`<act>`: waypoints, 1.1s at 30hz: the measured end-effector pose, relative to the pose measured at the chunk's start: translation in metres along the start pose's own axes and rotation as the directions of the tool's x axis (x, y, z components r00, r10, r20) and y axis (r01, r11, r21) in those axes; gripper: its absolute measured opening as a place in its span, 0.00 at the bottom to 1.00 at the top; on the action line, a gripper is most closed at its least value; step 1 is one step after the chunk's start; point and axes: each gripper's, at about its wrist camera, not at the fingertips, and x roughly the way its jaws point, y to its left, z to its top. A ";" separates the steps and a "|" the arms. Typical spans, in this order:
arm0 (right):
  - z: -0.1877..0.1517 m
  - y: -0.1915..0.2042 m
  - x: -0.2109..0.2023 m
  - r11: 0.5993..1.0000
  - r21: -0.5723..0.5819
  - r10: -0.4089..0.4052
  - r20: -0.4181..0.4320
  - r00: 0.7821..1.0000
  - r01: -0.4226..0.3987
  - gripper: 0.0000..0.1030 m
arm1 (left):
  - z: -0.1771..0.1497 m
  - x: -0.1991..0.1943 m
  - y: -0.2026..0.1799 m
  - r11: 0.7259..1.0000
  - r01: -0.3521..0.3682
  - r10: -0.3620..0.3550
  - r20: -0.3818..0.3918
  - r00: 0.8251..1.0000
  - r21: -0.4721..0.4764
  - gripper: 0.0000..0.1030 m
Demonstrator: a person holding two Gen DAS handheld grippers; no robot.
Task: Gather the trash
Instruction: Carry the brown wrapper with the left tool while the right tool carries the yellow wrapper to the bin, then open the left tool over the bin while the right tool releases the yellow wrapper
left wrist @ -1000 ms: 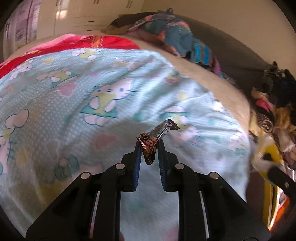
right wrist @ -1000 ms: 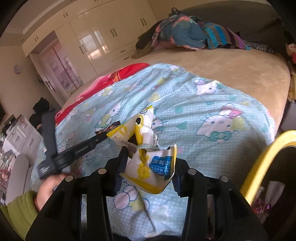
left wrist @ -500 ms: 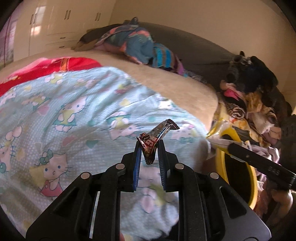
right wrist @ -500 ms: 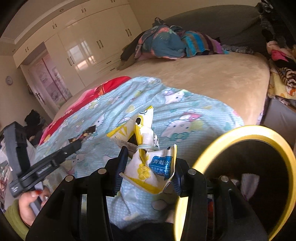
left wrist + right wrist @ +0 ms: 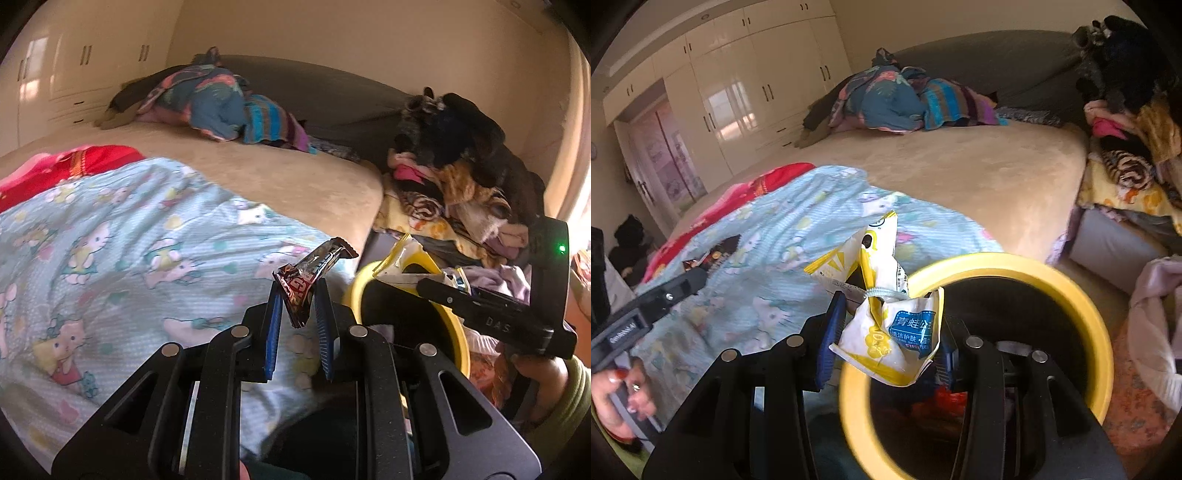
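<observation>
Left gripper [image 5: 297, 295] clamped on brown wrapper [image 5: 310, 277], above the blanket [image 5: 110, 240] near the bin. Right gripper [image 5: 886, 332] clamped on yellow-white pouch [image 5: 886, 317] at yellow bin [image 5: 1082, 306] rim. Best: centre each over the opening before letting go. Bin contents dark, base cut off; pouch hides right fingertips.

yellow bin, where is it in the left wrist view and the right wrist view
Left wrist view: yellow bin lies right of centre, partly hidden behind the right gripper and its yellow-and-white wrapper.
Right wrist view: its rim fills the lower centre-right, under that wrapper.
Shared landmark: the cartoon-cat blanket.
</observation>
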 end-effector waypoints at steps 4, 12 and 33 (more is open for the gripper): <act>0.000 -0.018 -0.013 0.999 0.022 -0.026 0.016 1.000 0.026 0.40 | -0.002 0.003 -0.017 1.000 0.021 -0.021 -0.008 1.000 0.021 0.13; -0.005 -0.041 -0.029 0.998 0.034 -0.052 0.026 0.998 0.051 0.40 | -0.010 0.005 -0.053 0.995 0.053 -0.050 -0.035 0.998 0.090 0.13; -0.033 -0.100 -0.005 0.987 0.137 -0.079 -0.049 0.996 0.085 0.44 | -0.065 0.083 -0.128 0.955 0.133 -0.054 -0.284 0.957 0.264 0.17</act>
